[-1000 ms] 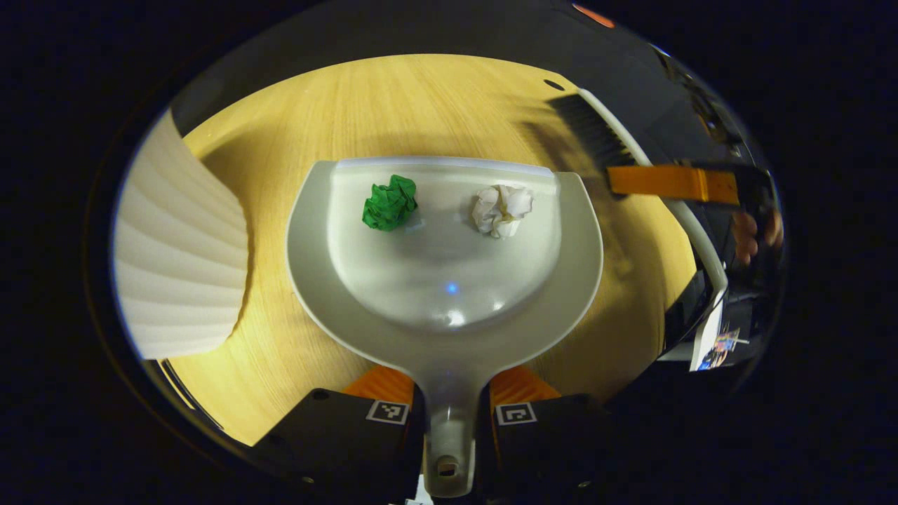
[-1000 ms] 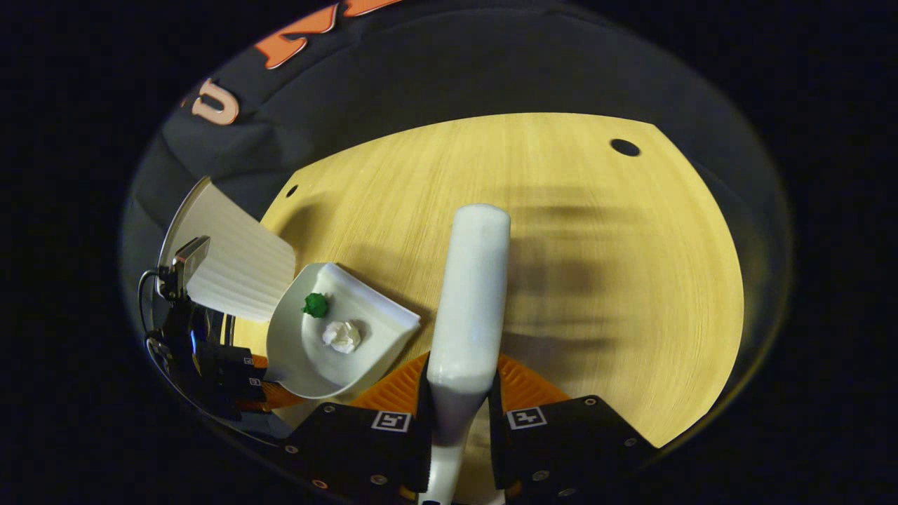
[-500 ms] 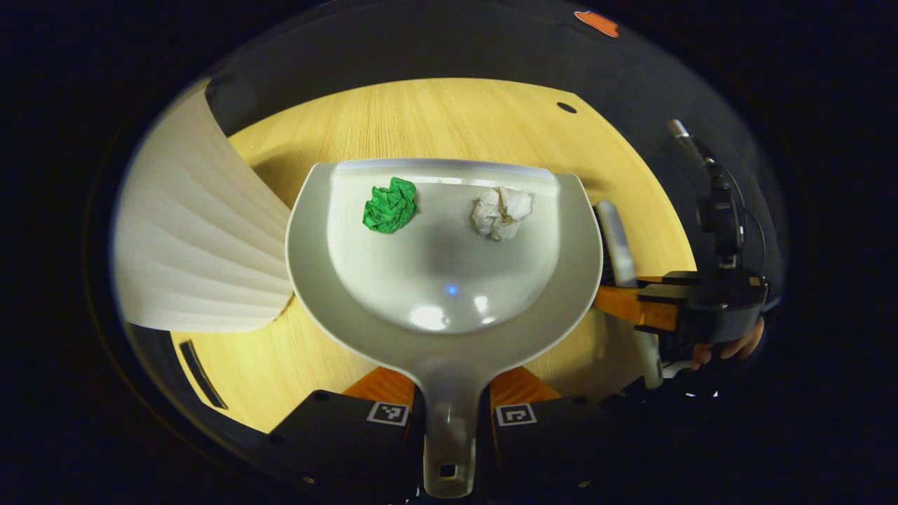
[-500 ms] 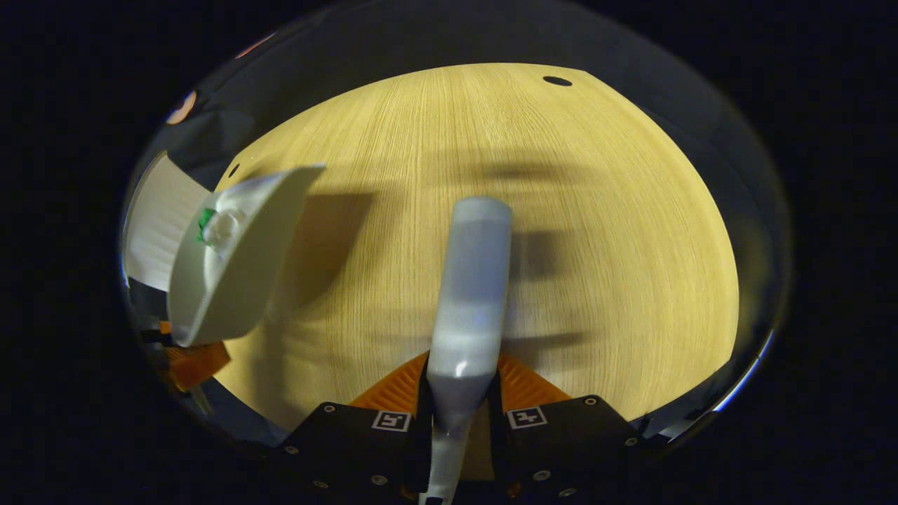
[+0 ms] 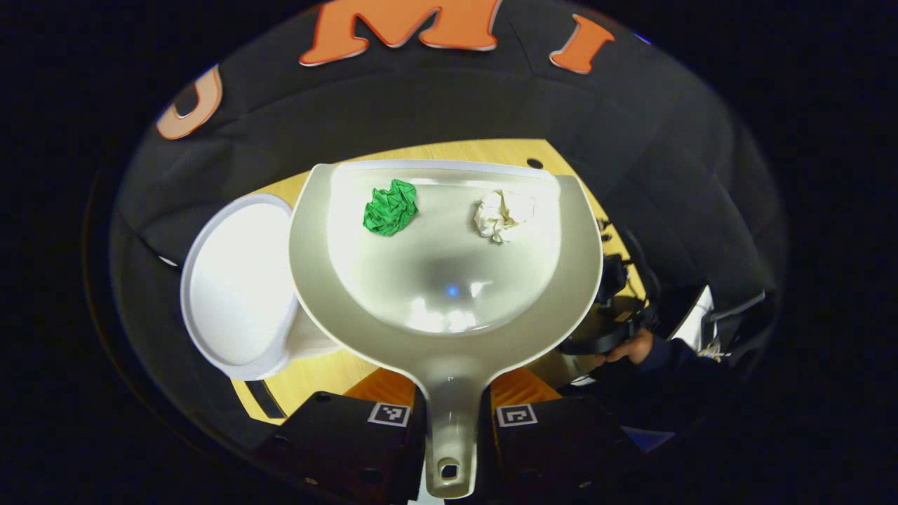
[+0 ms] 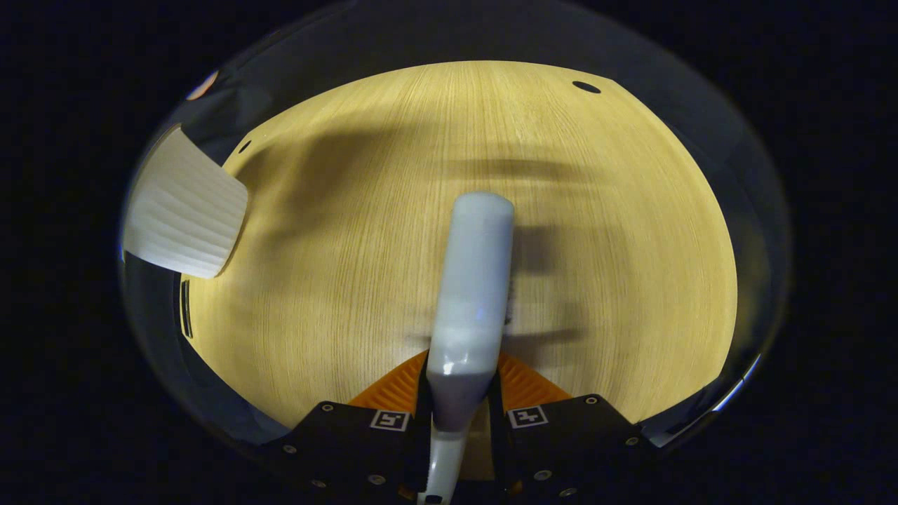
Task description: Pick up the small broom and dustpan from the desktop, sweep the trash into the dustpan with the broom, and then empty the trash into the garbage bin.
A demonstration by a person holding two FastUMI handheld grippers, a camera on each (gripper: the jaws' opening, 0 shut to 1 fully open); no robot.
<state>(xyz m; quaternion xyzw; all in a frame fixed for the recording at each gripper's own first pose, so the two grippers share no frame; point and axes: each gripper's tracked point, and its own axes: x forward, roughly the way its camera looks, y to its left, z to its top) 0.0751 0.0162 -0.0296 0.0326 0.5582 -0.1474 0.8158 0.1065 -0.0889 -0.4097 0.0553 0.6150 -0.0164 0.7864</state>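
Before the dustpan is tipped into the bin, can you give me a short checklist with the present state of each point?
1. Left gripper shut on the dustpan handle: ok.
2. Green paper ball and white paper ball lie inside the dustpan: ok.
3. Garbage bin opening faces the camera, beside the pan's left edge: ok.
4. Pan's front lip over the opening: not ok.
5. Right gripper shut on the broom: ok.
6. Desktop free of trash: ok where visible.
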